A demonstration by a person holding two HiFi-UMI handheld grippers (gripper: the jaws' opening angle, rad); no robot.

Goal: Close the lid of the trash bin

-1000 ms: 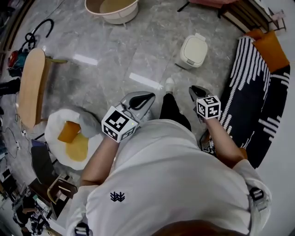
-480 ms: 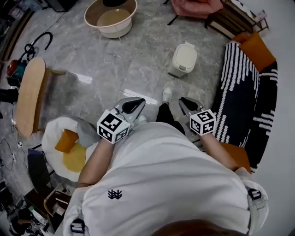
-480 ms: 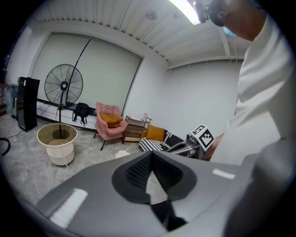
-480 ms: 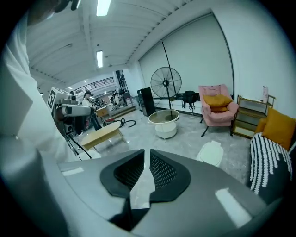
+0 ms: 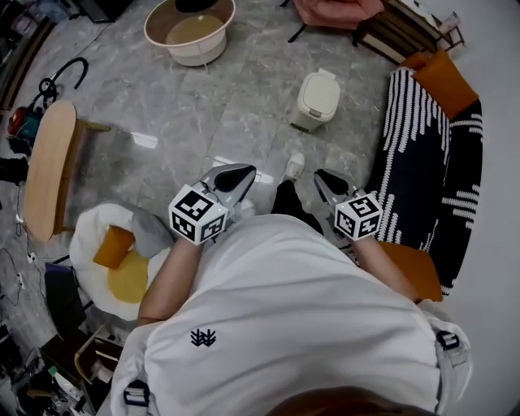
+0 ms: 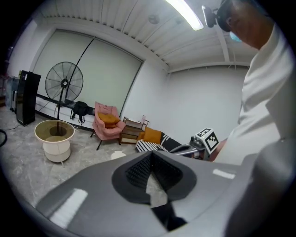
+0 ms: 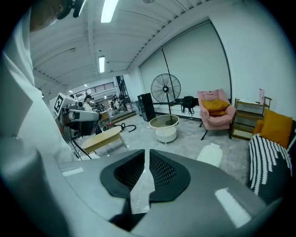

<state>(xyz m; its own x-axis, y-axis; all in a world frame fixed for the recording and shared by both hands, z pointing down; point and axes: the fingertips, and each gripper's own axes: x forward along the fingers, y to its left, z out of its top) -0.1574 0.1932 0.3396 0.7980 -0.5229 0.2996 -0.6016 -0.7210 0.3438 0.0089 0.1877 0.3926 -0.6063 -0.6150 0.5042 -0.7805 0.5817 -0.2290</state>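
Note:
The cream trash bin (image 5: 317, 97) stands on the grey stone floor ahead of me, and its lid appears to lie flat on top. It shows small in the left gripper view (image 6: 118, 155) and in the right gripper view (image 7: 210, 155). My left gripper (image 5: 231, 175) is held in front of the body, well short of the bin, jaws shut on nothing (image 6: 150, 157). My right gripper (image 5: 325, 180) hangs beside it at the same height, jaws together but for a thin slit and holding nothing (image 7: 147, 157).
A round cream tub (image 5: 189, 28) and a pink armchair (image 5: 337, 10) stand beyond the bin. A black-and-white striped seat (image 5: 422, 162) with an orange cushion (image 5: 443, 77) lies right. A wooden bench (image 5: 49, 166) and a white floor cushion (image 5: 122, 260) lie left. My shoe (image 5: 296, 166) points toward the bin.
The head view has shifted forward, so the bin sits a little further left in it. Both grippers kept their pose in front of the body and stayed shut.

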